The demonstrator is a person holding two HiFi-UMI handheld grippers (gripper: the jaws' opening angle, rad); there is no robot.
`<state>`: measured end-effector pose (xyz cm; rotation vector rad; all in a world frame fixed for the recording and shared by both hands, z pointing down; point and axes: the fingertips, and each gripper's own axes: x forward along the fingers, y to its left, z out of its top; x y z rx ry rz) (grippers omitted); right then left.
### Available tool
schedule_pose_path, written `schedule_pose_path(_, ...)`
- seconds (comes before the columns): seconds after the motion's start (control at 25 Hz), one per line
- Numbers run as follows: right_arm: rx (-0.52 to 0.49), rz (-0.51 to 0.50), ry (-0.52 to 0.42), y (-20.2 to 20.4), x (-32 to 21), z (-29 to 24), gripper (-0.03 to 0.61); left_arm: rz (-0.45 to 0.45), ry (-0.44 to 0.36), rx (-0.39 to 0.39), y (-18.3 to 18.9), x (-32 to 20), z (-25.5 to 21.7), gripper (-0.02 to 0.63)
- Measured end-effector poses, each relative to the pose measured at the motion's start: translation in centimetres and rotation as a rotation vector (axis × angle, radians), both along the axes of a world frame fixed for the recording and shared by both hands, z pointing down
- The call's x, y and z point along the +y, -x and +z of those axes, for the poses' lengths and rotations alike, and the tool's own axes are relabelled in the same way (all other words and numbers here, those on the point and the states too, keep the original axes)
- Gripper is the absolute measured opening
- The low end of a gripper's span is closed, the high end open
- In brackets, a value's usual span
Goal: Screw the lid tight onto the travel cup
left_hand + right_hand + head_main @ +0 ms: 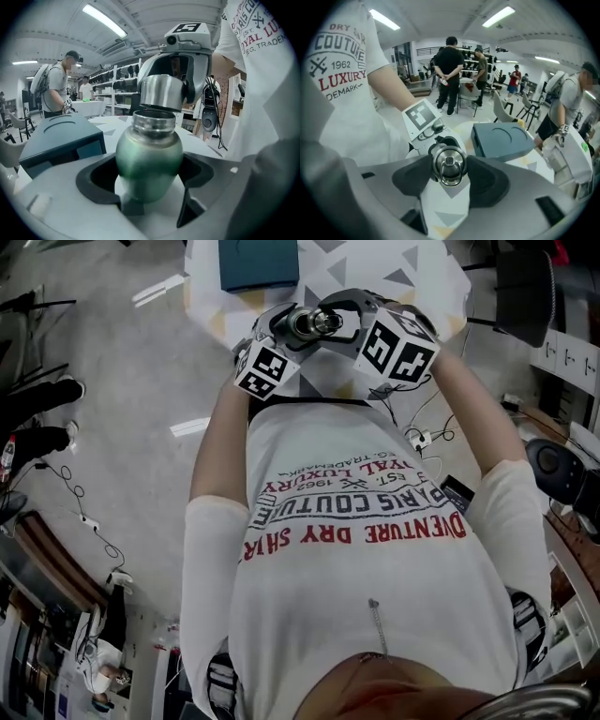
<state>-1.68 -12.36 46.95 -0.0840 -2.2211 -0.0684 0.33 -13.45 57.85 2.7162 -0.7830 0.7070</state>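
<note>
1. Green travel cup (149, 154) sits at the centre of the left gripper view, clamped by its body in the left tongs (150, 177), its steel mouth bare.
2. The steel lid (449, 164) is gripped in the right tongs (450, 177), whose jaws stand wide around it.
3. The lid is right at the cup's mouth; whether they touch I cannot tell.
4. In the head view both meet at upper centre over the patterned desk (412, 268), near a teal box (260, 263).
</note>
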Motion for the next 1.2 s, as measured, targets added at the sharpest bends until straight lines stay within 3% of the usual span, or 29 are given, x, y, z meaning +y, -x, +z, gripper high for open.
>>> schedule_pose_path(0.4, 0.056, -0.171, 0.024, 2.1, 0.8, 1.0, 0.233, 0.009, 0.01, 0.024, -0.4, 0.1, -0.3, 0.385)
schedule_pose_path(0.64, 0.061, -0.155, 0.045, 2.6, 0.8, 1.6, 0.233, 0.01, 0.014, 0.038, -0.1, 0.1, 0.1, 0.385)
schedule_pose_path(0.8, 0.049, -0.051, 0.086, 2.6, 0.7, 1.8, 0.235, 0.006, 0.022, 0.044, -0.1, 0.1, 0.2, 0.387)
schedule_pose_path(1.04, -0.018, 0.267, 0.15, 2.5, -0.3, 1.4, 0.234, 0.001, 0.028, 0.048, -0.1, -0.1, 0.2, 0.388)
schedule_pose_path(1.2, -0.049, 0.388, 0.14, 2.2, -0.5, 1.3, 0.235, 0.001, 0.029, 0.043, -0.3, 0.1, 0.3, 0.388)
